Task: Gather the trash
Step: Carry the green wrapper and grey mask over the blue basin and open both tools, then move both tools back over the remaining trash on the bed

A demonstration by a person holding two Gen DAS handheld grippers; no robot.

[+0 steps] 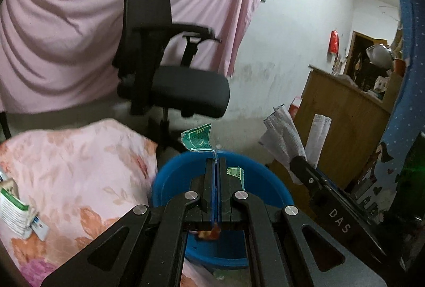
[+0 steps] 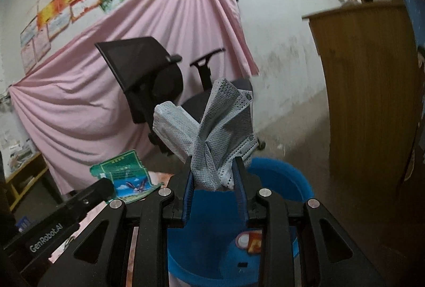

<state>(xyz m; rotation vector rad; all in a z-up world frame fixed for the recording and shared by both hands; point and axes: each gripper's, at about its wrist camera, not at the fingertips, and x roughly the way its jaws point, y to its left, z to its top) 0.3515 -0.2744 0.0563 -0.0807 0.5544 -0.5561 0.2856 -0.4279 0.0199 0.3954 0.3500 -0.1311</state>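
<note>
A blue plastic basin [image 1: 183, 175] sits on the floor beside the bed; it also shows in the right wrist view [image 2: 281, 175]. My left gripper [image 1: 217, 162] is shut on a green printed wrapper [image 1: 198, 139] and holds it over the basin's far rim. The wrapper also shows in the right wrist view [image 2: 124, 175]. My right gripper [image 2: 213, 175] is shut on a crumpled white paper towel [image 2: 212, 125] above the basin; the towel also shows in the left wrist view [image 1: 284, 138]. Some trash lies in the basin, including an orange wrapper [image 2: 252, 241].
A black office chair [image 1: 170, 69] stands behind the basin before a pink hanging sheet [image 1: 66, 21]. A floral pink bedspread [image 1: 74, 167] lies left, with a green-and-white box [image 1: 16, 212] on it. A wooden cabinet [image 2: 366, 90] stands right.
</note>
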